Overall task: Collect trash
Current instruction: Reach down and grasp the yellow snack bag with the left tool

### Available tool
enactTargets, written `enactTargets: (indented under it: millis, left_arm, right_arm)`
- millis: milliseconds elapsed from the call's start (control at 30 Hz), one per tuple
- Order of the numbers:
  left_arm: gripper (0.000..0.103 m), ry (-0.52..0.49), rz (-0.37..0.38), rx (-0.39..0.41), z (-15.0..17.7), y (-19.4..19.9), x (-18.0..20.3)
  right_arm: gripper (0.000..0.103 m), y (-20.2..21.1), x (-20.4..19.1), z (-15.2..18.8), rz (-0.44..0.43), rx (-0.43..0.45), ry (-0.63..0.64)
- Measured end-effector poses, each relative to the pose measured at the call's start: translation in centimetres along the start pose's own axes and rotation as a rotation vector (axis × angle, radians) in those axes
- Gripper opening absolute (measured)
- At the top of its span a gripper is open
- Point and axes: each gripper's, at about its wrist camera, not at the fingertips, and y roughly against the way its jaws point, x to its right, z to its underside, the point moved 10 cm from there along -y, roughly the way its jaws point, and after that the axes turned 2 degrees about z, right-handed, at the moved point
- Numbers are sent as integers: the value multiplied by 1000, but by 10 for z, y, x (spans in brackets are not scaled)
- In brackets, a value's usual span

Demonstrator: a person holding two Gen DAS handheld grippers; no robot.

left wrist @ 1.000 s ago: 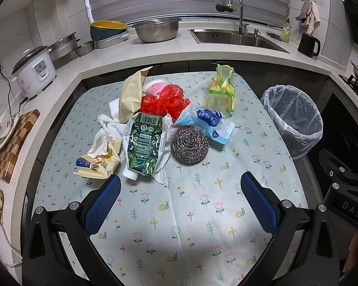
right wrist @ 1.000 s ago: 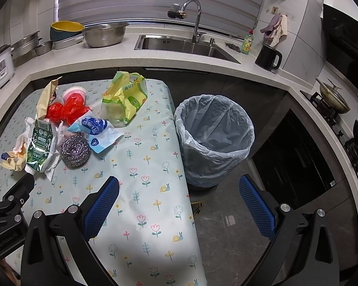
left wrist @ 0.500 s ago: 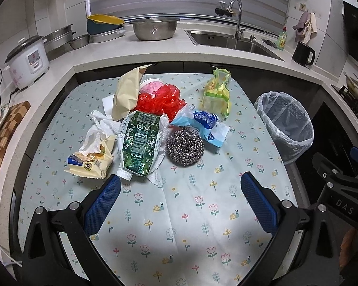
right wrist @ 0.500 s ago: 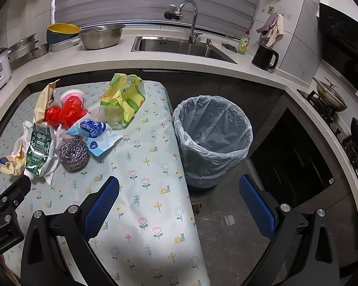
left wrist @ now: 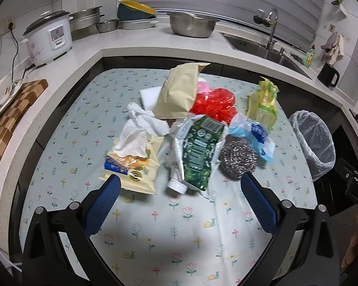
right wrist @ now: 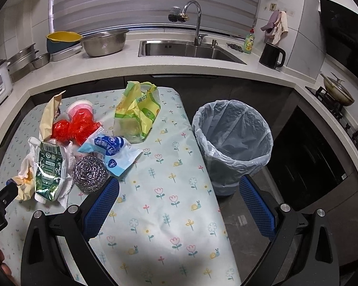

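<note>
Trash lies in a loose heap on a worktop (left wrist: 155,243) covered w/ a flower-print cloth. Beside the worktop's right edge stands a bin (right wrist: 234,143) lined w/ a thin plastic bag; nothing can be seen inside it.

Heap items, approx front to back in the left wrist view: a cream snack wrapper (left wrist: 133,174) under crumpled white paper towel (left wrist: 140,128); a green foil pouch (left wrist: 198,152), long axis running front to back, its white cap end pointing toward the camera; a steel wool scourer (left wrist: 238,159) touching the pouch's right side; a blue-and-white plastic bag (left wrist: 253,133) just behind the scourer; a red plastic bag (left wrist: 214,104); a tan paper bag (left wrist: 179,93) propped up, open end toward the far side; a pink cup (right wrist: 80,107) partly hidden behind the red bag. A yellow-green plastic bag (right wrist: 138,112) stands a little apart, nearest the bin.

Left hand-held gripper (left wrist: 179,205) hovers above the worktop just in front of the heap, fingers spread wide, holding nothing; the pouch cap sits between the finger lines. Right hand-held gripper (right wrist: 179,205) is also spread and holds nothing, over the worktop's right edge, w/ the bin ahead to the right.

Behind, a counter carries a sink (right wrist: 191,50), metal bowls & a rice cooker (left wrist: 50,38).
</note>
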Motion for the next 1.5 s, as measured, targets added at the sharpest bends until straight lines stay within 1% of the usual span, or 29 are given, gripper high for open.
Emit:
enactTargets:
  millis: [167,267,367,500,633,667,700,767,800,867,933,967,1100,1167,1333,1500]
  left_arm:
    - [96,53,-34,-33,0,-16,-40]
    - [96,85,-54,-50,2,-25,-61]
    - [96,126,-54,-78,4,-37,-77]
    - [96,154,-45,-102,5,-52,-88]
    - [96,159,-41,-122,6,-68,-91]
    - [93,157,-38,-130,7,-72,-91]
    - [88,155,-30,-137,7,-75,-89]
    - [81,145,-13,-157,9,-82,-86]
    - [74,139,-5,-168,10,-85,-84]
    - [63,132,17,-184,13,-88,-80]
    - [56,127,29,-192,15,-89,-79]
    - [50,127,33,-193,15,-89,-79]
    - [42,128,57,-184,15,-84,-79]
    - [40,127,66,-173,13,-80,-80]
    - [39,112,106,-139,6,-61,-77]
    - [38,107,162,-110,-2,-40,-68]
  right_arm:
    - [96,-14,-25,-3,-31,-22,-17]
    - [96,-20,-46,-3,-57,-32,1]
    - [96,-26,-66,-3,-71,-41,29]
    - [96,-35,-86,0,-93,-61,48]
    - [96,-42,-98,2,-100,-77,62]
    - [96,-44,-100,3,-102,-82,65]
    - [96,-45,-103,4,-106,-86,66]
    - [96,-48,-109,6,-116,-94,72]
    - [96,-49,-112,6,-120,-96,75]
    - [95,-49,-119,7,-131,-98,84]
    - [95,-50,-126,8,-141,-102,94]
    - [95,-50,-130,9,-145,-104,100]
    - [95,-50,-145,10,-163,-105,122]
    - [95,-50,-151,10,-170,-104,128]
    - [95,-47,-160,9,-182,-103,132]
    - [95,-41,-161,8,-180,-92,135]
